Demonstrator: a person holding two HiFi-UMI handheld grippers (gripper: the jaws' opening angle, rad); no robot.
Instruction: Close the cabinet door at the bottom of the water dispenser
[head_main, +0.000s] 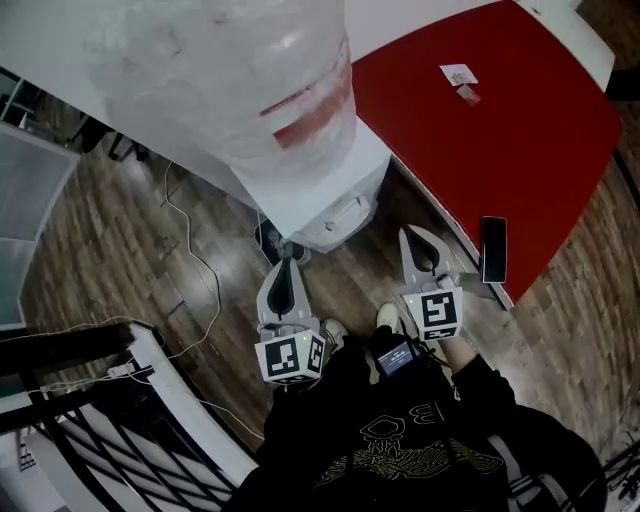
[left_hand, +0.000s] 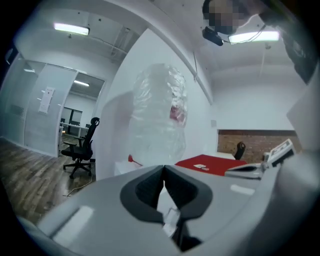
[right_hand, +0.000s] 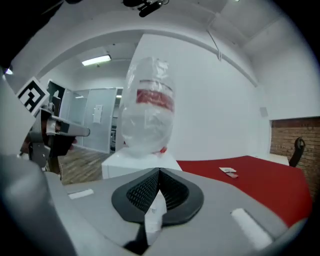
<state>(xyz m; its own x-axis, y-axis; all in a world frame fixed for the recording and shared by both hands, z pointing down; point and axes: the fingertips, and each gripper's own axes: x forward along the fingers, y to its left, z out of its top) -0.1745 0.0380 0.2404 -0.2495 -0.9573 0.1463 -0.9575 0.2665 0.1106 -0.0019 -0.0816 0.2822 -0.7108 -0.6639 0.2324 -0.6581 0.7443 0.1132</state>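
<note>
**Both grippers shut and empty at the dispenser's top; door out of sight**

The cabinet door belongs to the foot of the white water dispenser (head_main: 335, 200), and no view shows it. In the head view the dispenser's upper body and the plastic-wrapped water bottle (head_main: 230, 80) standing on it cover the lower front. Both gripper views look across the dispenser's top at the bottle, well above any door. No door leaf juts out past the foot onto the wooden floor (head_main: 120, 240), which fits a shut door but does not prove it.

The left gripper (head_main: 286, 265) and the right gripper (head_main: 418, 240) hang side by side just in front of the dispenser, pointing roughly level towards it. Each gripper's own view shows its jaws pressed together with nothing between them. Neither gripper touches the dispenser.

Around them, a red table (head_main: 500, 130) stands to the dispenser's right, bearing a dark phone (head_main: 493, 250) at its near edge and small cards (head_main: 458, 74) farther back. A thin cable (head_main: 195, 255) trails over the floor to the left, and an office chair (left_hand: 82, 145) stands in the room beyond.

As a judgement, the grippers sit far above the door, so no push is under way now. The closing is either finished or not begun; the pictures cannot settle which.
</note>
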